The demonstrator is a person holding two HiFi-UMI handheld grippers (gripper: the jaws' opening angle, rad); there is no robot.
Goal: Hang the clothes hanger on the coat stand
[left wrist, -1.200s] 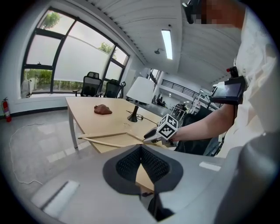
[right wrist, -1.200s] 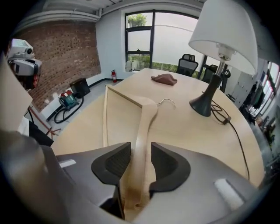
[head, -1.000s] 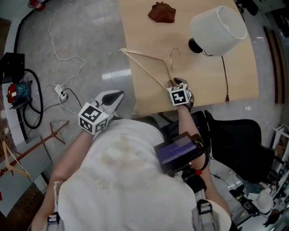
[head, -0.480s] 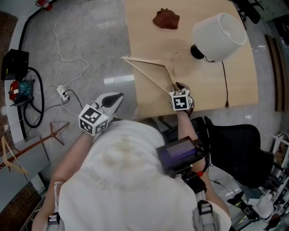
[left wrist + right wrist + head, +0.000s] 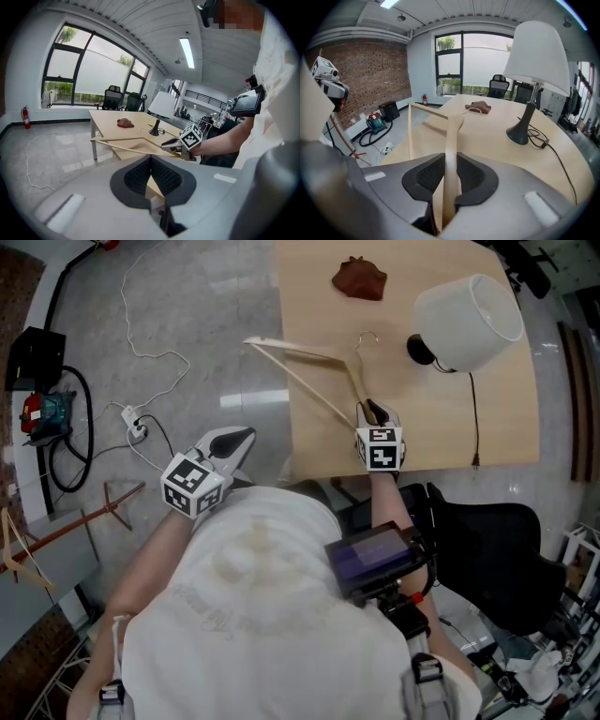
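Note:
A pale wooden clothes hanger (image 5: 300, 352) lies over the wooden table (image 5: 450, 418), and its left tip reaches past the table's left edge. My right gripper (image 5: 372, 411) is shut on the end of one hanger arm. In the right gripper view that arm (image 5: 451, 140) stands pinched between the pads. My left gripper (image 5: 246, 435) hangs over the floor left of the table, shut, with nothing in it (image 5: 151, 168). A thin brown coat stand (image 5: 103, 512) is on the floor at the far left.
On the table stand a white-shaded lamp (image 5: 466, 320) with its cord and a brown cloth (image 5: 358, 277). A black chair (image 5: 487, 540) stands at the table's near right. Cables, a power strip (image 5: 136, 432) and a red machine (image 5: 42, 413) lie on the floor at left.
The hanger has shifted left with my right gripper on it, so its tip now overhangs the table's left edge. My left gripper has hardly moved.

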